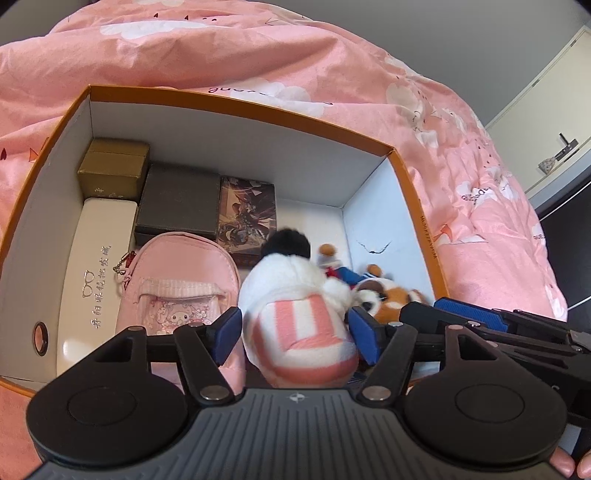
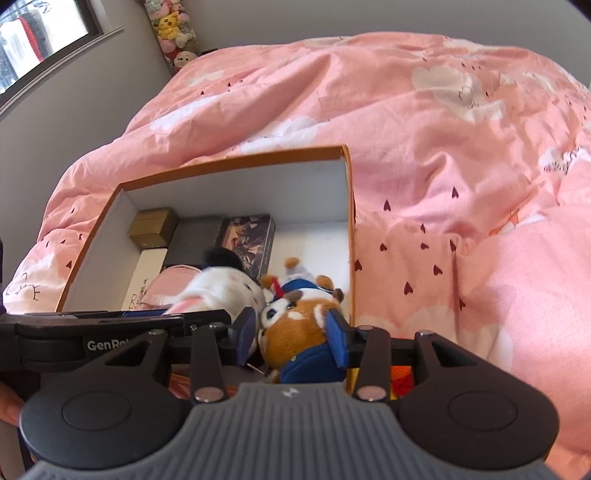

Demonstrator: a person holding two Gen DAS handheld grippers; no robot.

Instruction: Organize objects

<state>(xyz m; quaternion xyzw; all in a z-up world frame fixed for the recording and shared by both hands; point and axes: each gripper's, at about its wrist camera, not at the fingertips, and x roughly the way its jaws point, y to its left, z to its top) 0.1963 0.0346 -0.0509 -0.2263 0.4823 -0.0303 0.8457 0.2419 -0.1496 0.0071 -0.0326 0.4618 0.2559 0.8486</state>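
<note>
An orange-rimmed box (image 1: pixel 240 99) with white walls lies on the pink duvet. My left gripper (image 1: pixel 295 334) is over its near side, its blue pads on both sides of a white plush with pink stripes and a black pompom (image 1: pixel 299 317). My right gripper (image 2: pixel 291 338) has its pads on both sides of a red panda plush (image 2: pixel 295 325) in blue clothes, at the box's (image 2: pixel 236 158) right near corner. A duck plush in blue (image 1: pixel 334 264) lies behind the red panda (image 1: pixel 391 299). Whether either gripper squeezes its plush is not clear.
In the box: a gold box (image 1: pixel 112 171), a dark grey box (image 1: pixel 179 201), an illustrated card box (image 1: pixel 245 218), a cream glasses case (image 1: pixel 94 273) and a pink mini backpack (image 1: pixel 177 284). The pink duvet (image 2: pixel 443 166) surrounds the box. Plush toys (image 2: pixel 171 29) are stacked in the room corner.
</note>
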